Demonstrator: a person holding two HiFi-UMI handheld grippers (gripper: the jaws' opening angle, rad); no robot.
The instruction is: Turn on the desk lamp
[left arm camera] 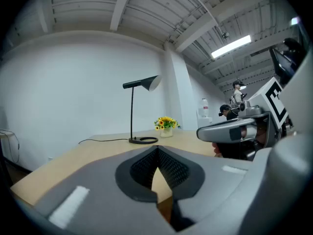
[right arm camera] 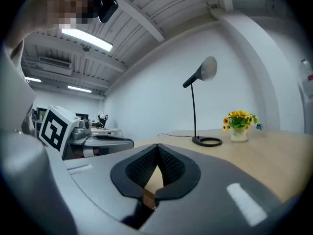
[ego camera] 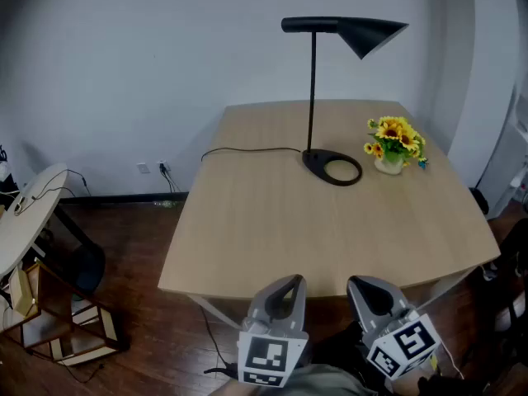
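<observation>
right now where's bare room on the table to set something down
The near half of the table is bare, from the front edge up to the base of the desk lamp and its cord. It's crowded only at the back right, where that base and the flower pot stand close together.

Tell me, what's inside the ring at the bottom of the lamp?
Only bare table shows inside the ring of the lamp. What lies beneath the ring itself is hidden.

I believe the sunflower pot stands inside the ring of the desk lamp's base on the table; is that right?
Not quite: the head view shows the sunflower pot standing beside the ring of the desk lamp's base on the table, clear of it.
</observation>
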